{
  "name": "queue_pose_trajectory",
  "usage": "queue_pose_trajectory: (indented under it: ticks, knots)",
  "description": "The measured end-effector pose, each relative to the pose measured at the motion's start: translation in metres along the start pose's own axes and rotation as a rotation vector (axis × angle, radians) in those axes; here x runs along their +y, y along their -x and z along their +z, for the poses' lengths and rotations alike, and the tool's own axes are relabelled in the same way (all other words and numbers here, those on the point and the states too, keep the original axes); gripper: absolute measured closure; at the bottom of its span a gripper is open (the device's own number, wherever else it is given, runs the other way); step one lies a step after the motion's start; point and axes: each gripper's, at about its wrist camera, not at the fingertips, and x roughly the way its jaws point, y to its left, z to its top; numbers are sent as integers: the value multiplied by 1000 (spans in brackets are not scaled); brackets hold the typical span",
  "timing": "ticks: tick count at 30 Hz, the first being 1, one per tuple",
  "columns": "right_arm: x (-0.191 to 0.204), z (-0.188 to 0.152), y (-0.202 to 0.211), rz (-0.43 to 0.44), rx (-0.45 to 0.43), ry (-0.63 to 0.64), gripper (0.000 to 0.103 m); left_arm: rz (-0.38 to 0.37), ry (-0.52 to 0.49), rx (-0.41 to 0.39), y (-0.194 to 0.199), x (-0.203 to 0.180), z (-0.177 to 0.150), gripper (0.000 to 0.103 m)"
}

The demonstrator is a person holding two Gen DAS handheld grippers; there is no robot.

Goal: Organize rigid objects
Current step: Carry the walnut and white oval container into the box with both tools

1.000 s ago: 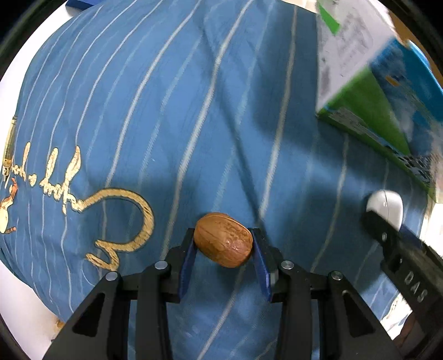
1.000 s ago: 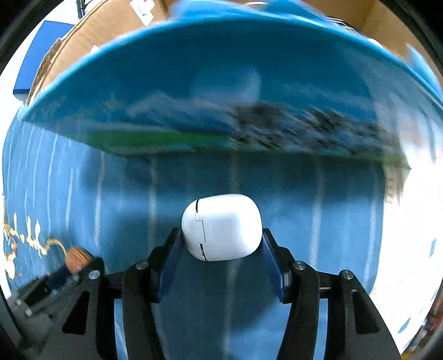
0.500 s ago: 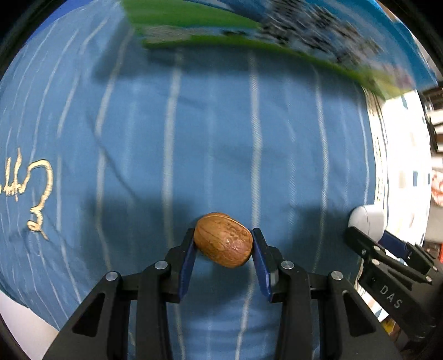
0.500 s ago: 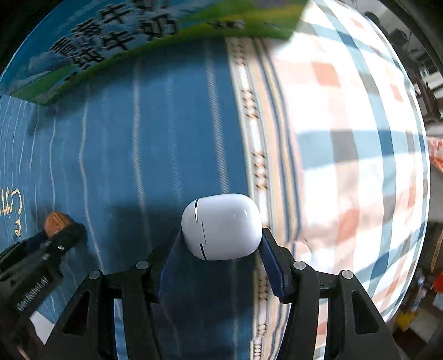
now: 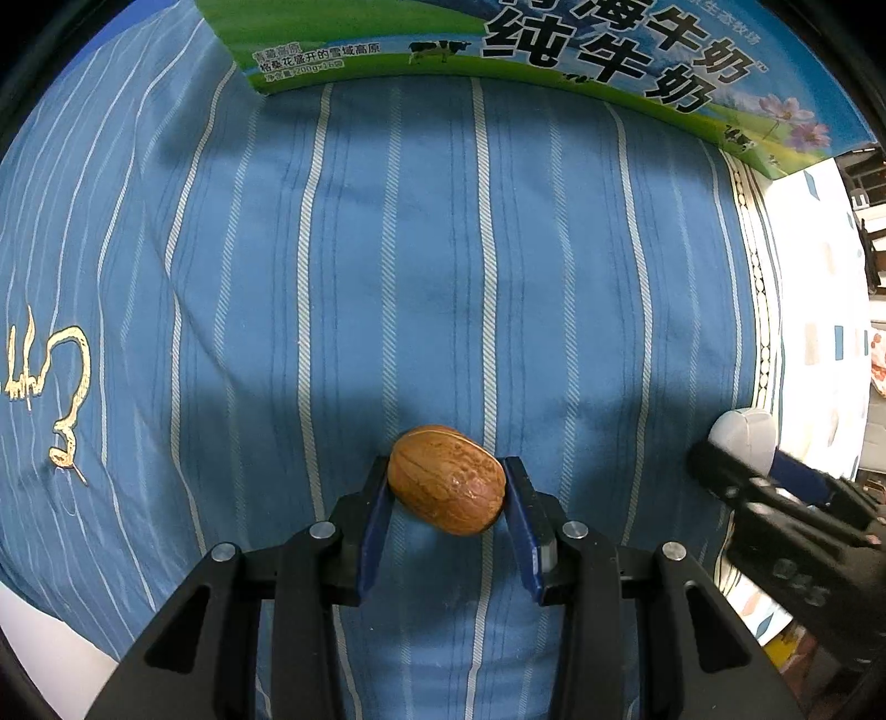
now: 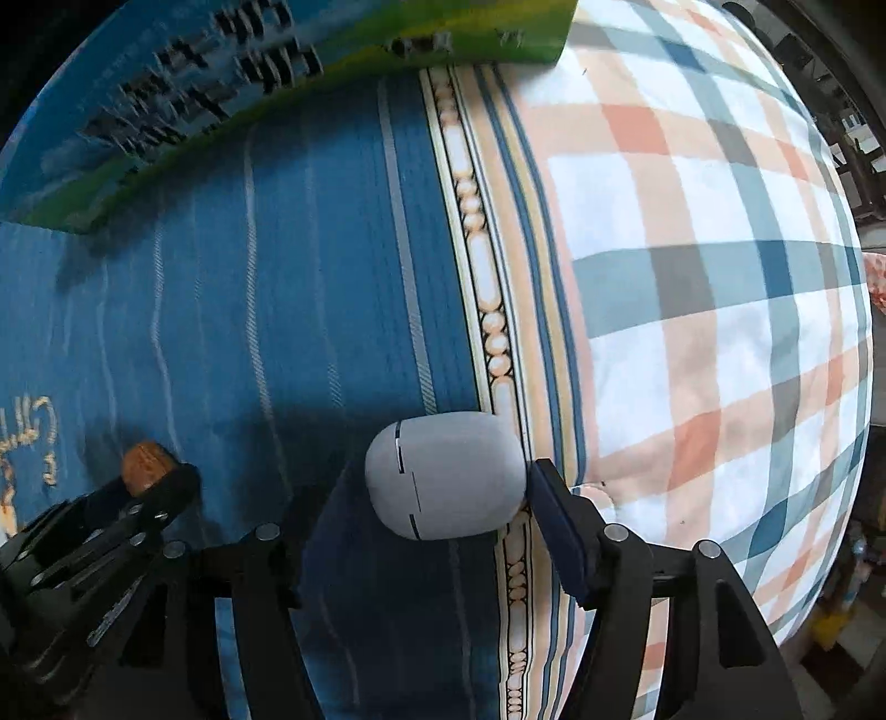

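Note:
My left gripper is shut on a brown walnut and holds it above the blue striped cloth. My right gripper is shut on a white earbud case, over the seam between the blue cloth and a plaid cloth. The right gripper with the case shows at the right edge of the left wrist view. The left gripper with the walnut shows at the lower left of the right wrist view.
A blue and green milk carton box stands at the far edge of the blue cloth; it also shows in the right wrist view. Gold embroidery marks the cloth at the left. Floor clutter lies beyond the plaid cloth's right edge.
Both grippers have swung rightward and drawn back from the carton box, each keeping its object. The right gripper now hangs over the seam to the plaid cloth.

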Motion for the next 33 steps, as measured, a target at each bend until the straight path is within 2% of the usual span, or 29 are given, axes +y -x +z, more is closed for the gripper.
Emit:
queue_pose_trajectory:
  ticks: [2,4,9,13,26,28,33]
  knots:
    - [15,-3,-6,-51,-6,16,43,1,0,-1,-4,-3,2,67]
    - [17,-5,-5,-73,-8,31,43,0,4,1,-5,-3,2,67]
    - [27,-3,6,-52,-8,34,43,-18,15,-22,11,1,3,67]
    - [18,1,43,-18,-68,44,43,-34,14,-83,44,3,6,67]
    - [1,-18,192,111,-289,84,43,-92,-14,-314,173,-13,4,67]
    - [13,-18,194,119,-304,91,43,-101,-22,-339,187,-15,5,67]
    - [3,-13,211,166,-339,94,43,-129,-36,-387,217,-23,8,67]
